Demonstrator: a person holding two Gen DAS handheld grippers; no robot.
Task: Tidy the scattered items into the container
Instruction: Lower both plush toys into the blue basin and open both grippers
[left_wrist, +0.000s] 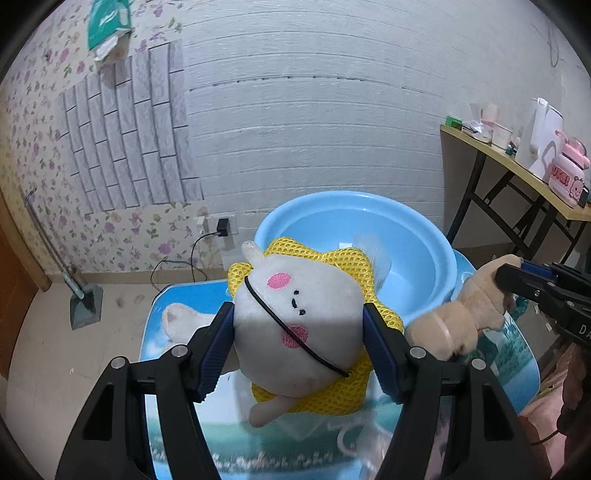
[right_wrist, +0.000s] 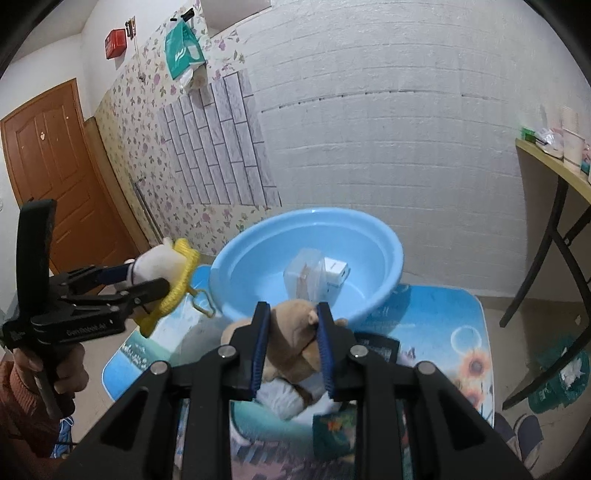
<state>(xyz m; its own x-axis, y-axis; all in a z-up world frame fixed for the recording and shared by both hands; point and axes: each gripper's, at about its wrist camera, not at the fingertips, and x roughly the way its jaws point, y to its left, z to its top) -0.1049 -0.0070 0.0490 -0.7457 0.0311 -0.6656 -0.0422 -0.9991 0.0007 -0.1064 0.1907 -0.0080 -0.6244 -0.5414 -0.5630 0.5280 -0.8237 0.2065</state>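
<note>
My left gripper (left_wrist: 299, 332) is shut on a white plush toy (left_wrist: 299, 317) with pink cheeks and a yellow mesh collar, held above the low blue table (left_wrist: 517, 365) just short of the light blue basin (left_wrist: 417, 236). The same gripper (right_wrist: 147, 280) and white plush toy (right_wrist: 159, 262) show at the left of the right wrist view. My right gripper (right_wrist: 291, 343) is shut on a tan plush bear (right_wrist: 291, 336), also lifted near the basin (right_wrist: 373, 229). In the basin lie a white charger cube (right_wrist: 337, 275) and a clear plastic packet (right_wrist: 303, 273).
A dark packet (right_wrist: 380, 349), a white item (right_wrist: 284, 398) and a green packet (right_wrist: 332, 428) lie on the table under my right gripper. A folding desk (left_wrist: 517, 170) with cups and a pink appliance stands at the right. A brown door (right_wrist: 55, 170) is at the left.
</note>
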